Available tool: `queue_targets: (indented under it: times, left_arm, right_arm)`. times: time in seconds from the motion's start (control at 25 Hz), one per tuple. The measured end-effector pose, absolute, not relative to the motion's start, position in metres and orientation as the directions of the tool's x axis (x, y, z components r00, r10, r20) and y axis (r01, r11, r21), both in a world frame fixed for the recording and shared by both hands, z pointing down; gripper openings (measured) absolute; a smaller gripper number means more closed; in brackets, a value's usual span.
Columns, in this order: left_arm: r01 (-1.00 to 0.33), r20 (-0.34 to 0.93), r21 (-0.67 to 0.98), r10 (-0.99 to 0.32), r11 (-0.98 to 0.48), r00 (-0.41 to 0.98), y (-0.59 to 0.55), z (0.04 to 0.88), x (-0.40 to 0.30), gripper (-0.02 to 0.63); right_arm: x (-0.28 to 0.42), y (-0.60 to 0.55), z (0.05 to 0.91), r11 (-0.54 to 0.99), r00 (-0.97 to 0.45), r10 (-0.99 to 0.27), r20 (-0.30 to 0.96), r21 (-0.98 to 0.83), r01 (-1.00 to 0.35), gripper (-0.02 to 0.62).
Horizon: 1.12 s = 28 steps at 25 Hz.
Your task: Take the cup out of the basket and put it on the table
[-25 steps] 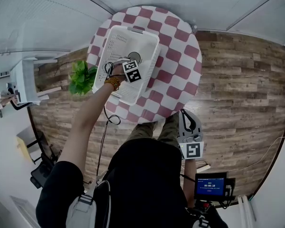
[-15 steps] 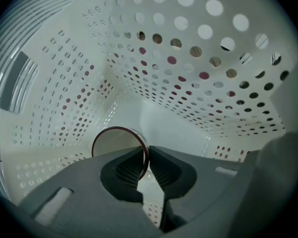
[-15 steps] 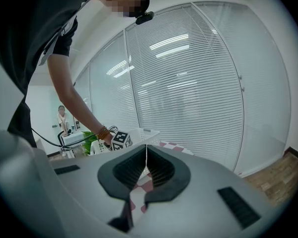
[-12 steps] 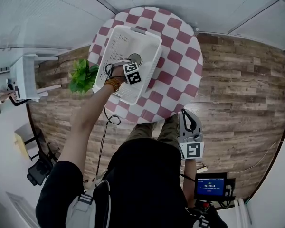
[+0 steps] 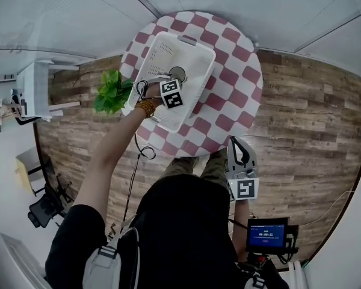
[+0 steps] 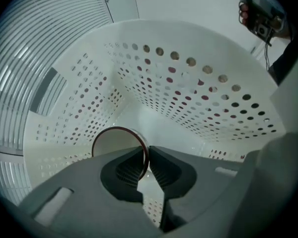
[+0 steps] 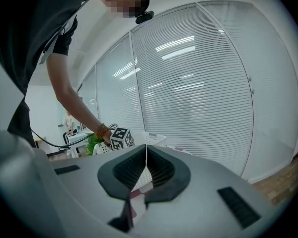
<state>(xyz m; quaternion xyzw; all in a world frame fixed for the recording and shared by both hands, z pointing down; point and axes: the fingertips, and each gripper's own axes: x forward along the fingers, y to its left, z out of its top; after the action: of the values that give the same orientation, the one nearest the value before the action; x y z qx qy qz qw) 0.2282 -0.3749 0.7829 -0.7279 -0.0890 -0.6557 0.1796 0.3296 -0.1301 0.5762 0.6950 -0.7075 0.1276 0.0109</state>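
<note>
Here, left hand-held gripper (image 6: 145, 156) pinching cup (image 6: 113, 142) rim inside basket (image 6: 188, 86), plant (image 5: 111, 93) beside, right hand-held gripper (image 7: 146, 155) closed, empty.

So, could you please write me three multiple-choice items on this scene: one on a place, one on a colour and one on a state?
1. Where is the cup?
A) on the floor
B) inside the white basket
C) standing on the checked table top

2. What colours are the squares on the table?
A) blue and yellow
B) green and black
C) red and white

3. How do the jaws of the right gripper stand?
A) together, with nothing between them
B) wide apart
C) closed on the cup

Answers:
1 B: the left gripper view shows perforated basket walls all round the cup, and the left gripper is clamped on the cup's wall.
2 C: the head view shows red and white squares.
3 A: the right gripper view shows the pads meeting with nothing between them.
</note>
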Motion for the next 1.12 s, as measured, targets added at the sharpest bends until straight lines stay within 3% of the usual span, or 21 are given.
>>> queue_targets:
  times: [0.52,1.12]
  left_arm:
    - [0.271,0.954,-0.222,-0.151,-0.937,0.261,-0.373,0.716,0.217,0.038]
    - [0.031,0.852,-0.28,-0.234,-0.96,0.469,-0.365,0.631,0.192,0.037]
  right_arm:
    - [0.314,-0.159,0.556,0.106,-0.122,-0.984,0.13,-0.124,-0.987,0.011]
    - [0.286,-0.203,0.532,0.275,-0.278,-0.954,0.113,-0.044,-0.96,0.011]
